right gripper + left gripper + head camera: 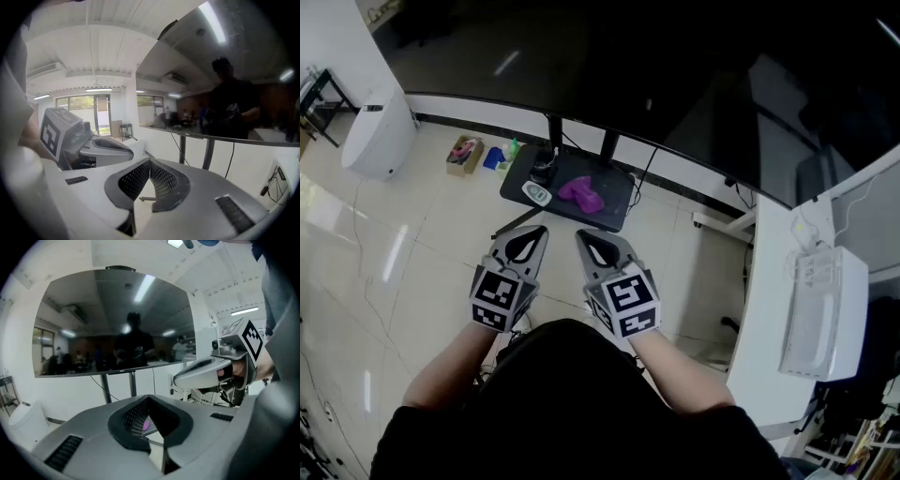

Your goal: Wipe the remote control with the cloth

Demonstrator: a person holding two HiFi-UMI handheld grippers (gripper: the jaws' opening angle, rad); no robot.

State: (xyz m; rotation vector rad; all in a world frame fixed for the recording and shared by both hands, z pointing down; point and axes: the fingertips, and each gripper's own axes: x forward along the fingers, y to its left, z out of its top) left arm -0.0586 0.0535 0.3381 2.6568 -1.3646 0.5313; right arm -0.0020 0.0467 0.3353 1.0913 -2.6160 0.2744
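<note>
On a small black table [614, 208] below me lie a purple cloth [581, 194] and, left of it, a white remote control [537, 194]. Both grippers hang side by side in the air in front of the table, well short of it. My left gripper [541, 231] is shut with nothing in it. My right gripper [581, 235] is likewise shut and empty. In the left gripper view a bit of the purple cloth [146, 425] shows through the gap under the shut jaws, and the right gripper [206, 372] sits at the right. The right gripper view shows the left gripper [96, 146] beside it.
A large dark screen [675, 75] on a stand rises behind the table. A black object [546, 167] with cables sits at the table's back left. On the floor are a cardboard box [465, 155] and a white appliance [375, 136]. A white desk [769, 319] carries a white device [823, 309] at right.
</note>
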